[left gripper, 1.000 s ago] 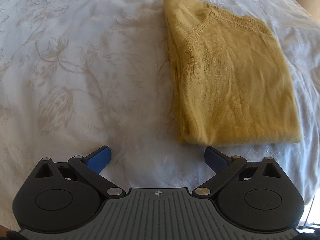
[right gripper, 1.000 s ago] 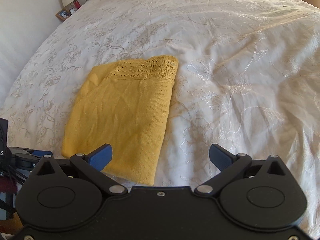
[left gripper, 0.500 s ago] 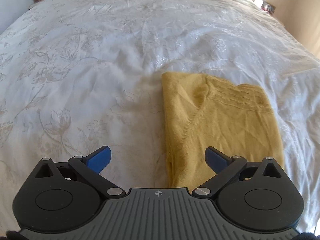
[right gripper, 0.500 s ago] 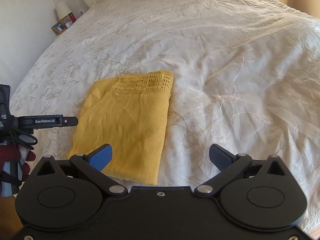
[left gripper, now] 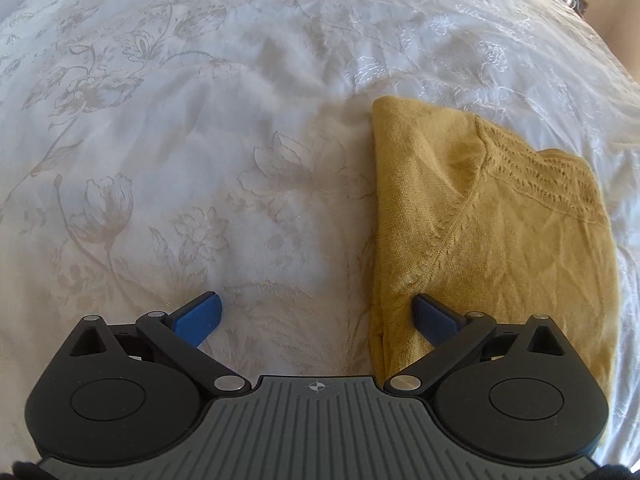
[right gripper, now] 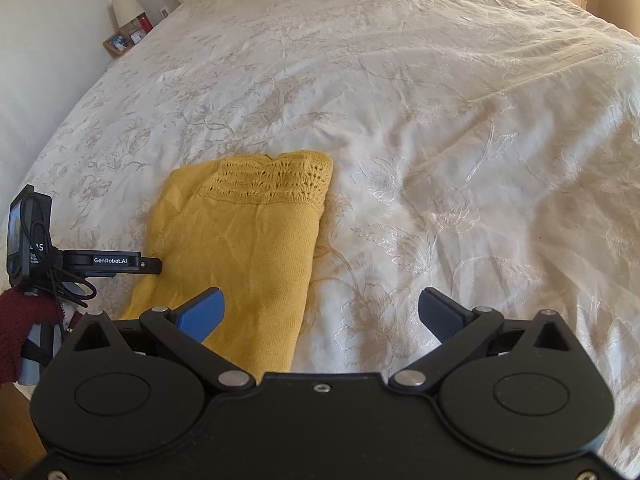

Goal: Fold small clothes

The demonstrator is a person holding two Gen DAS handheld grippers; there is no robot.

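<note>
A yellow knitted top [left gripper: 492, 232] lies folded into a flat rectangle on the white floral bedspread [left gripper: 200, 140], its lacy neckline at the far end. My left gripper [left gripper: 316, 316] is open and holds nothing; its right finger hangs over the top's near left corner and its left finger over bare bedspread. In the right wrist view the same top [right gripper: 248, 248] sits left of centre. My right gripper [right gripper: 320, 312] is open with nothing in it, its left finger above the top's near right part. The left gripper's device [right gripper: 100, 262] shows at the left edge, beside the top.
The bedspread [right gripper: 440, 140] stretches far ahead and to the right. A bedside table with a lamp [right gripper: 127, 8] and a picture frame [right gripper: 118, 44] stands at the far left by the wall. A dark red sleeve [right gripper: 20, 324] shows at the left edge.
Both grippers have drawn back and risen from the top, which lies still. The left view tilted up, then dropped closer again. Both grippers stayed open.
</note>
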